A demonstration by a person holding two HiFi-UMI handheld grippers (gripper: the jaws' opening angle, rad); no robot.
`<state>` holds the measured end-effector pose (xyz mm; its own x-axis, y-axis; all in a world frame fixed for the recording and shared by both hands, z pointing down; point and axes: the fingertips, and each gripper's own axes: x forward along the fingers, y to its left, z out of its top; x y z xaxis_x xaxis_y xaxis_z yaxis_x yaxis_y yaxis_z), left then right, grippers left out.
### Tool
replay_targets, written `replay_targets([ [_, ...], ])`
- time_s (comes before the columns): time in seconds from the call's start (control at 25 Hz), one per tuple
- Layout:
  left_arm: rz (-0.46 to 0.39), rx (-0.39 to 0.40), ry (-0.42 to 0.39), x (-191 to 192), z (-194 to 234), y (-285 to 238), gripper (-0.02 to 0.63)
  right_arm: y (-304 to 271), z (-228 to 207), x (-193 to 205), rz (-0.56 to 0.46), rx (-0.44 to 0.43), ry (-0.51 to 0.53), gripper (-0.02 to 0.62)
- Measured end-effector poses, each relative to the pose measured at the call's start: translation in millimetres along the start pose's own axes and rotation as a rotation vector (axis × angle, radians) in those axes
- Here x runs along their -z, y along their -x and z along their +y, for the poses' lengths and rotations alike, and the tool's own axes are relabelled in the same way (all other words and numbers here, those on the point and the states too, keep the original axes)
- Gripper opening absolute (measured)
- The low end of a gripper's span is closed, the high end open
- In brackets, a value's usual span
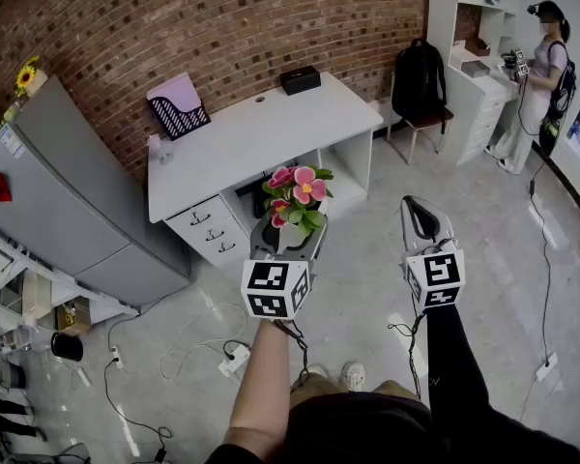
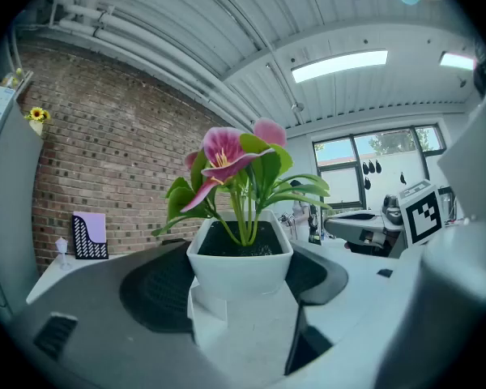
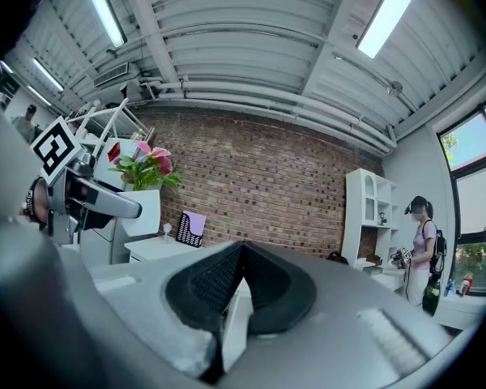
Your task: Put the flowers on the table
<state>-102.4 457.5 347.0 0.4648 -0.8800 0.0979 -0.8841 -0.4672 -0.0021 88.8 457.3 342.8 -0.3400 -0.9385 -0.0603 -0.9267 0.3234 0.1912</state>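
A white square pot with pink flowers is held up in the air in front of me, my left gripper shut on its sides. In the left gripper view the pot sits between the two dark pads, flowers upright above it. The white table stands against the brick wall, beyond and below the pot. My right gripper hangs to the right over the floor, jaws shut and empty; its pads meet in its own view. The potted flowers show at that view's left.
On the table stand a black file holder with purple paper and a black box. A grey cabinet is at the left. A chair with a black backpack and a person are at the right. Cables and a power strip lie on the floor.
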Motion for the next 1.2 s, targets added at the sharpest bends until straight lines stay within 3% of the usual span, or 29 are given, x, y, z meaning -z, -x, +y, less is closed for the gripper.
replay_targets([
  [0.32,0.021,-0.006,-0.013,-2.9,-6.7,-4.0,0.341,0.5,-3.0,6.3,0.016,-0.056,-0.062,0.0],
  [0.68,0.031,-0.014,-0.064,-5.8,10.7,-29.6,0.341,-33.1,-5.9,12.2,0.027,-0.068,-0.052,0.0],
  [0.92,0.027,-0.015,-0.044,-0.6,47.1,-71.0,0.341,-87.7,-12.3,28.2,0.05,-0.066,-0.056,0.0],
  [1.2,0.025,-0.02,-0.039,-3.8,126.7,-148.0,0.341,-198.1,-13.6,43.2,0.06,-0.072,-0.056,-0.001],
])
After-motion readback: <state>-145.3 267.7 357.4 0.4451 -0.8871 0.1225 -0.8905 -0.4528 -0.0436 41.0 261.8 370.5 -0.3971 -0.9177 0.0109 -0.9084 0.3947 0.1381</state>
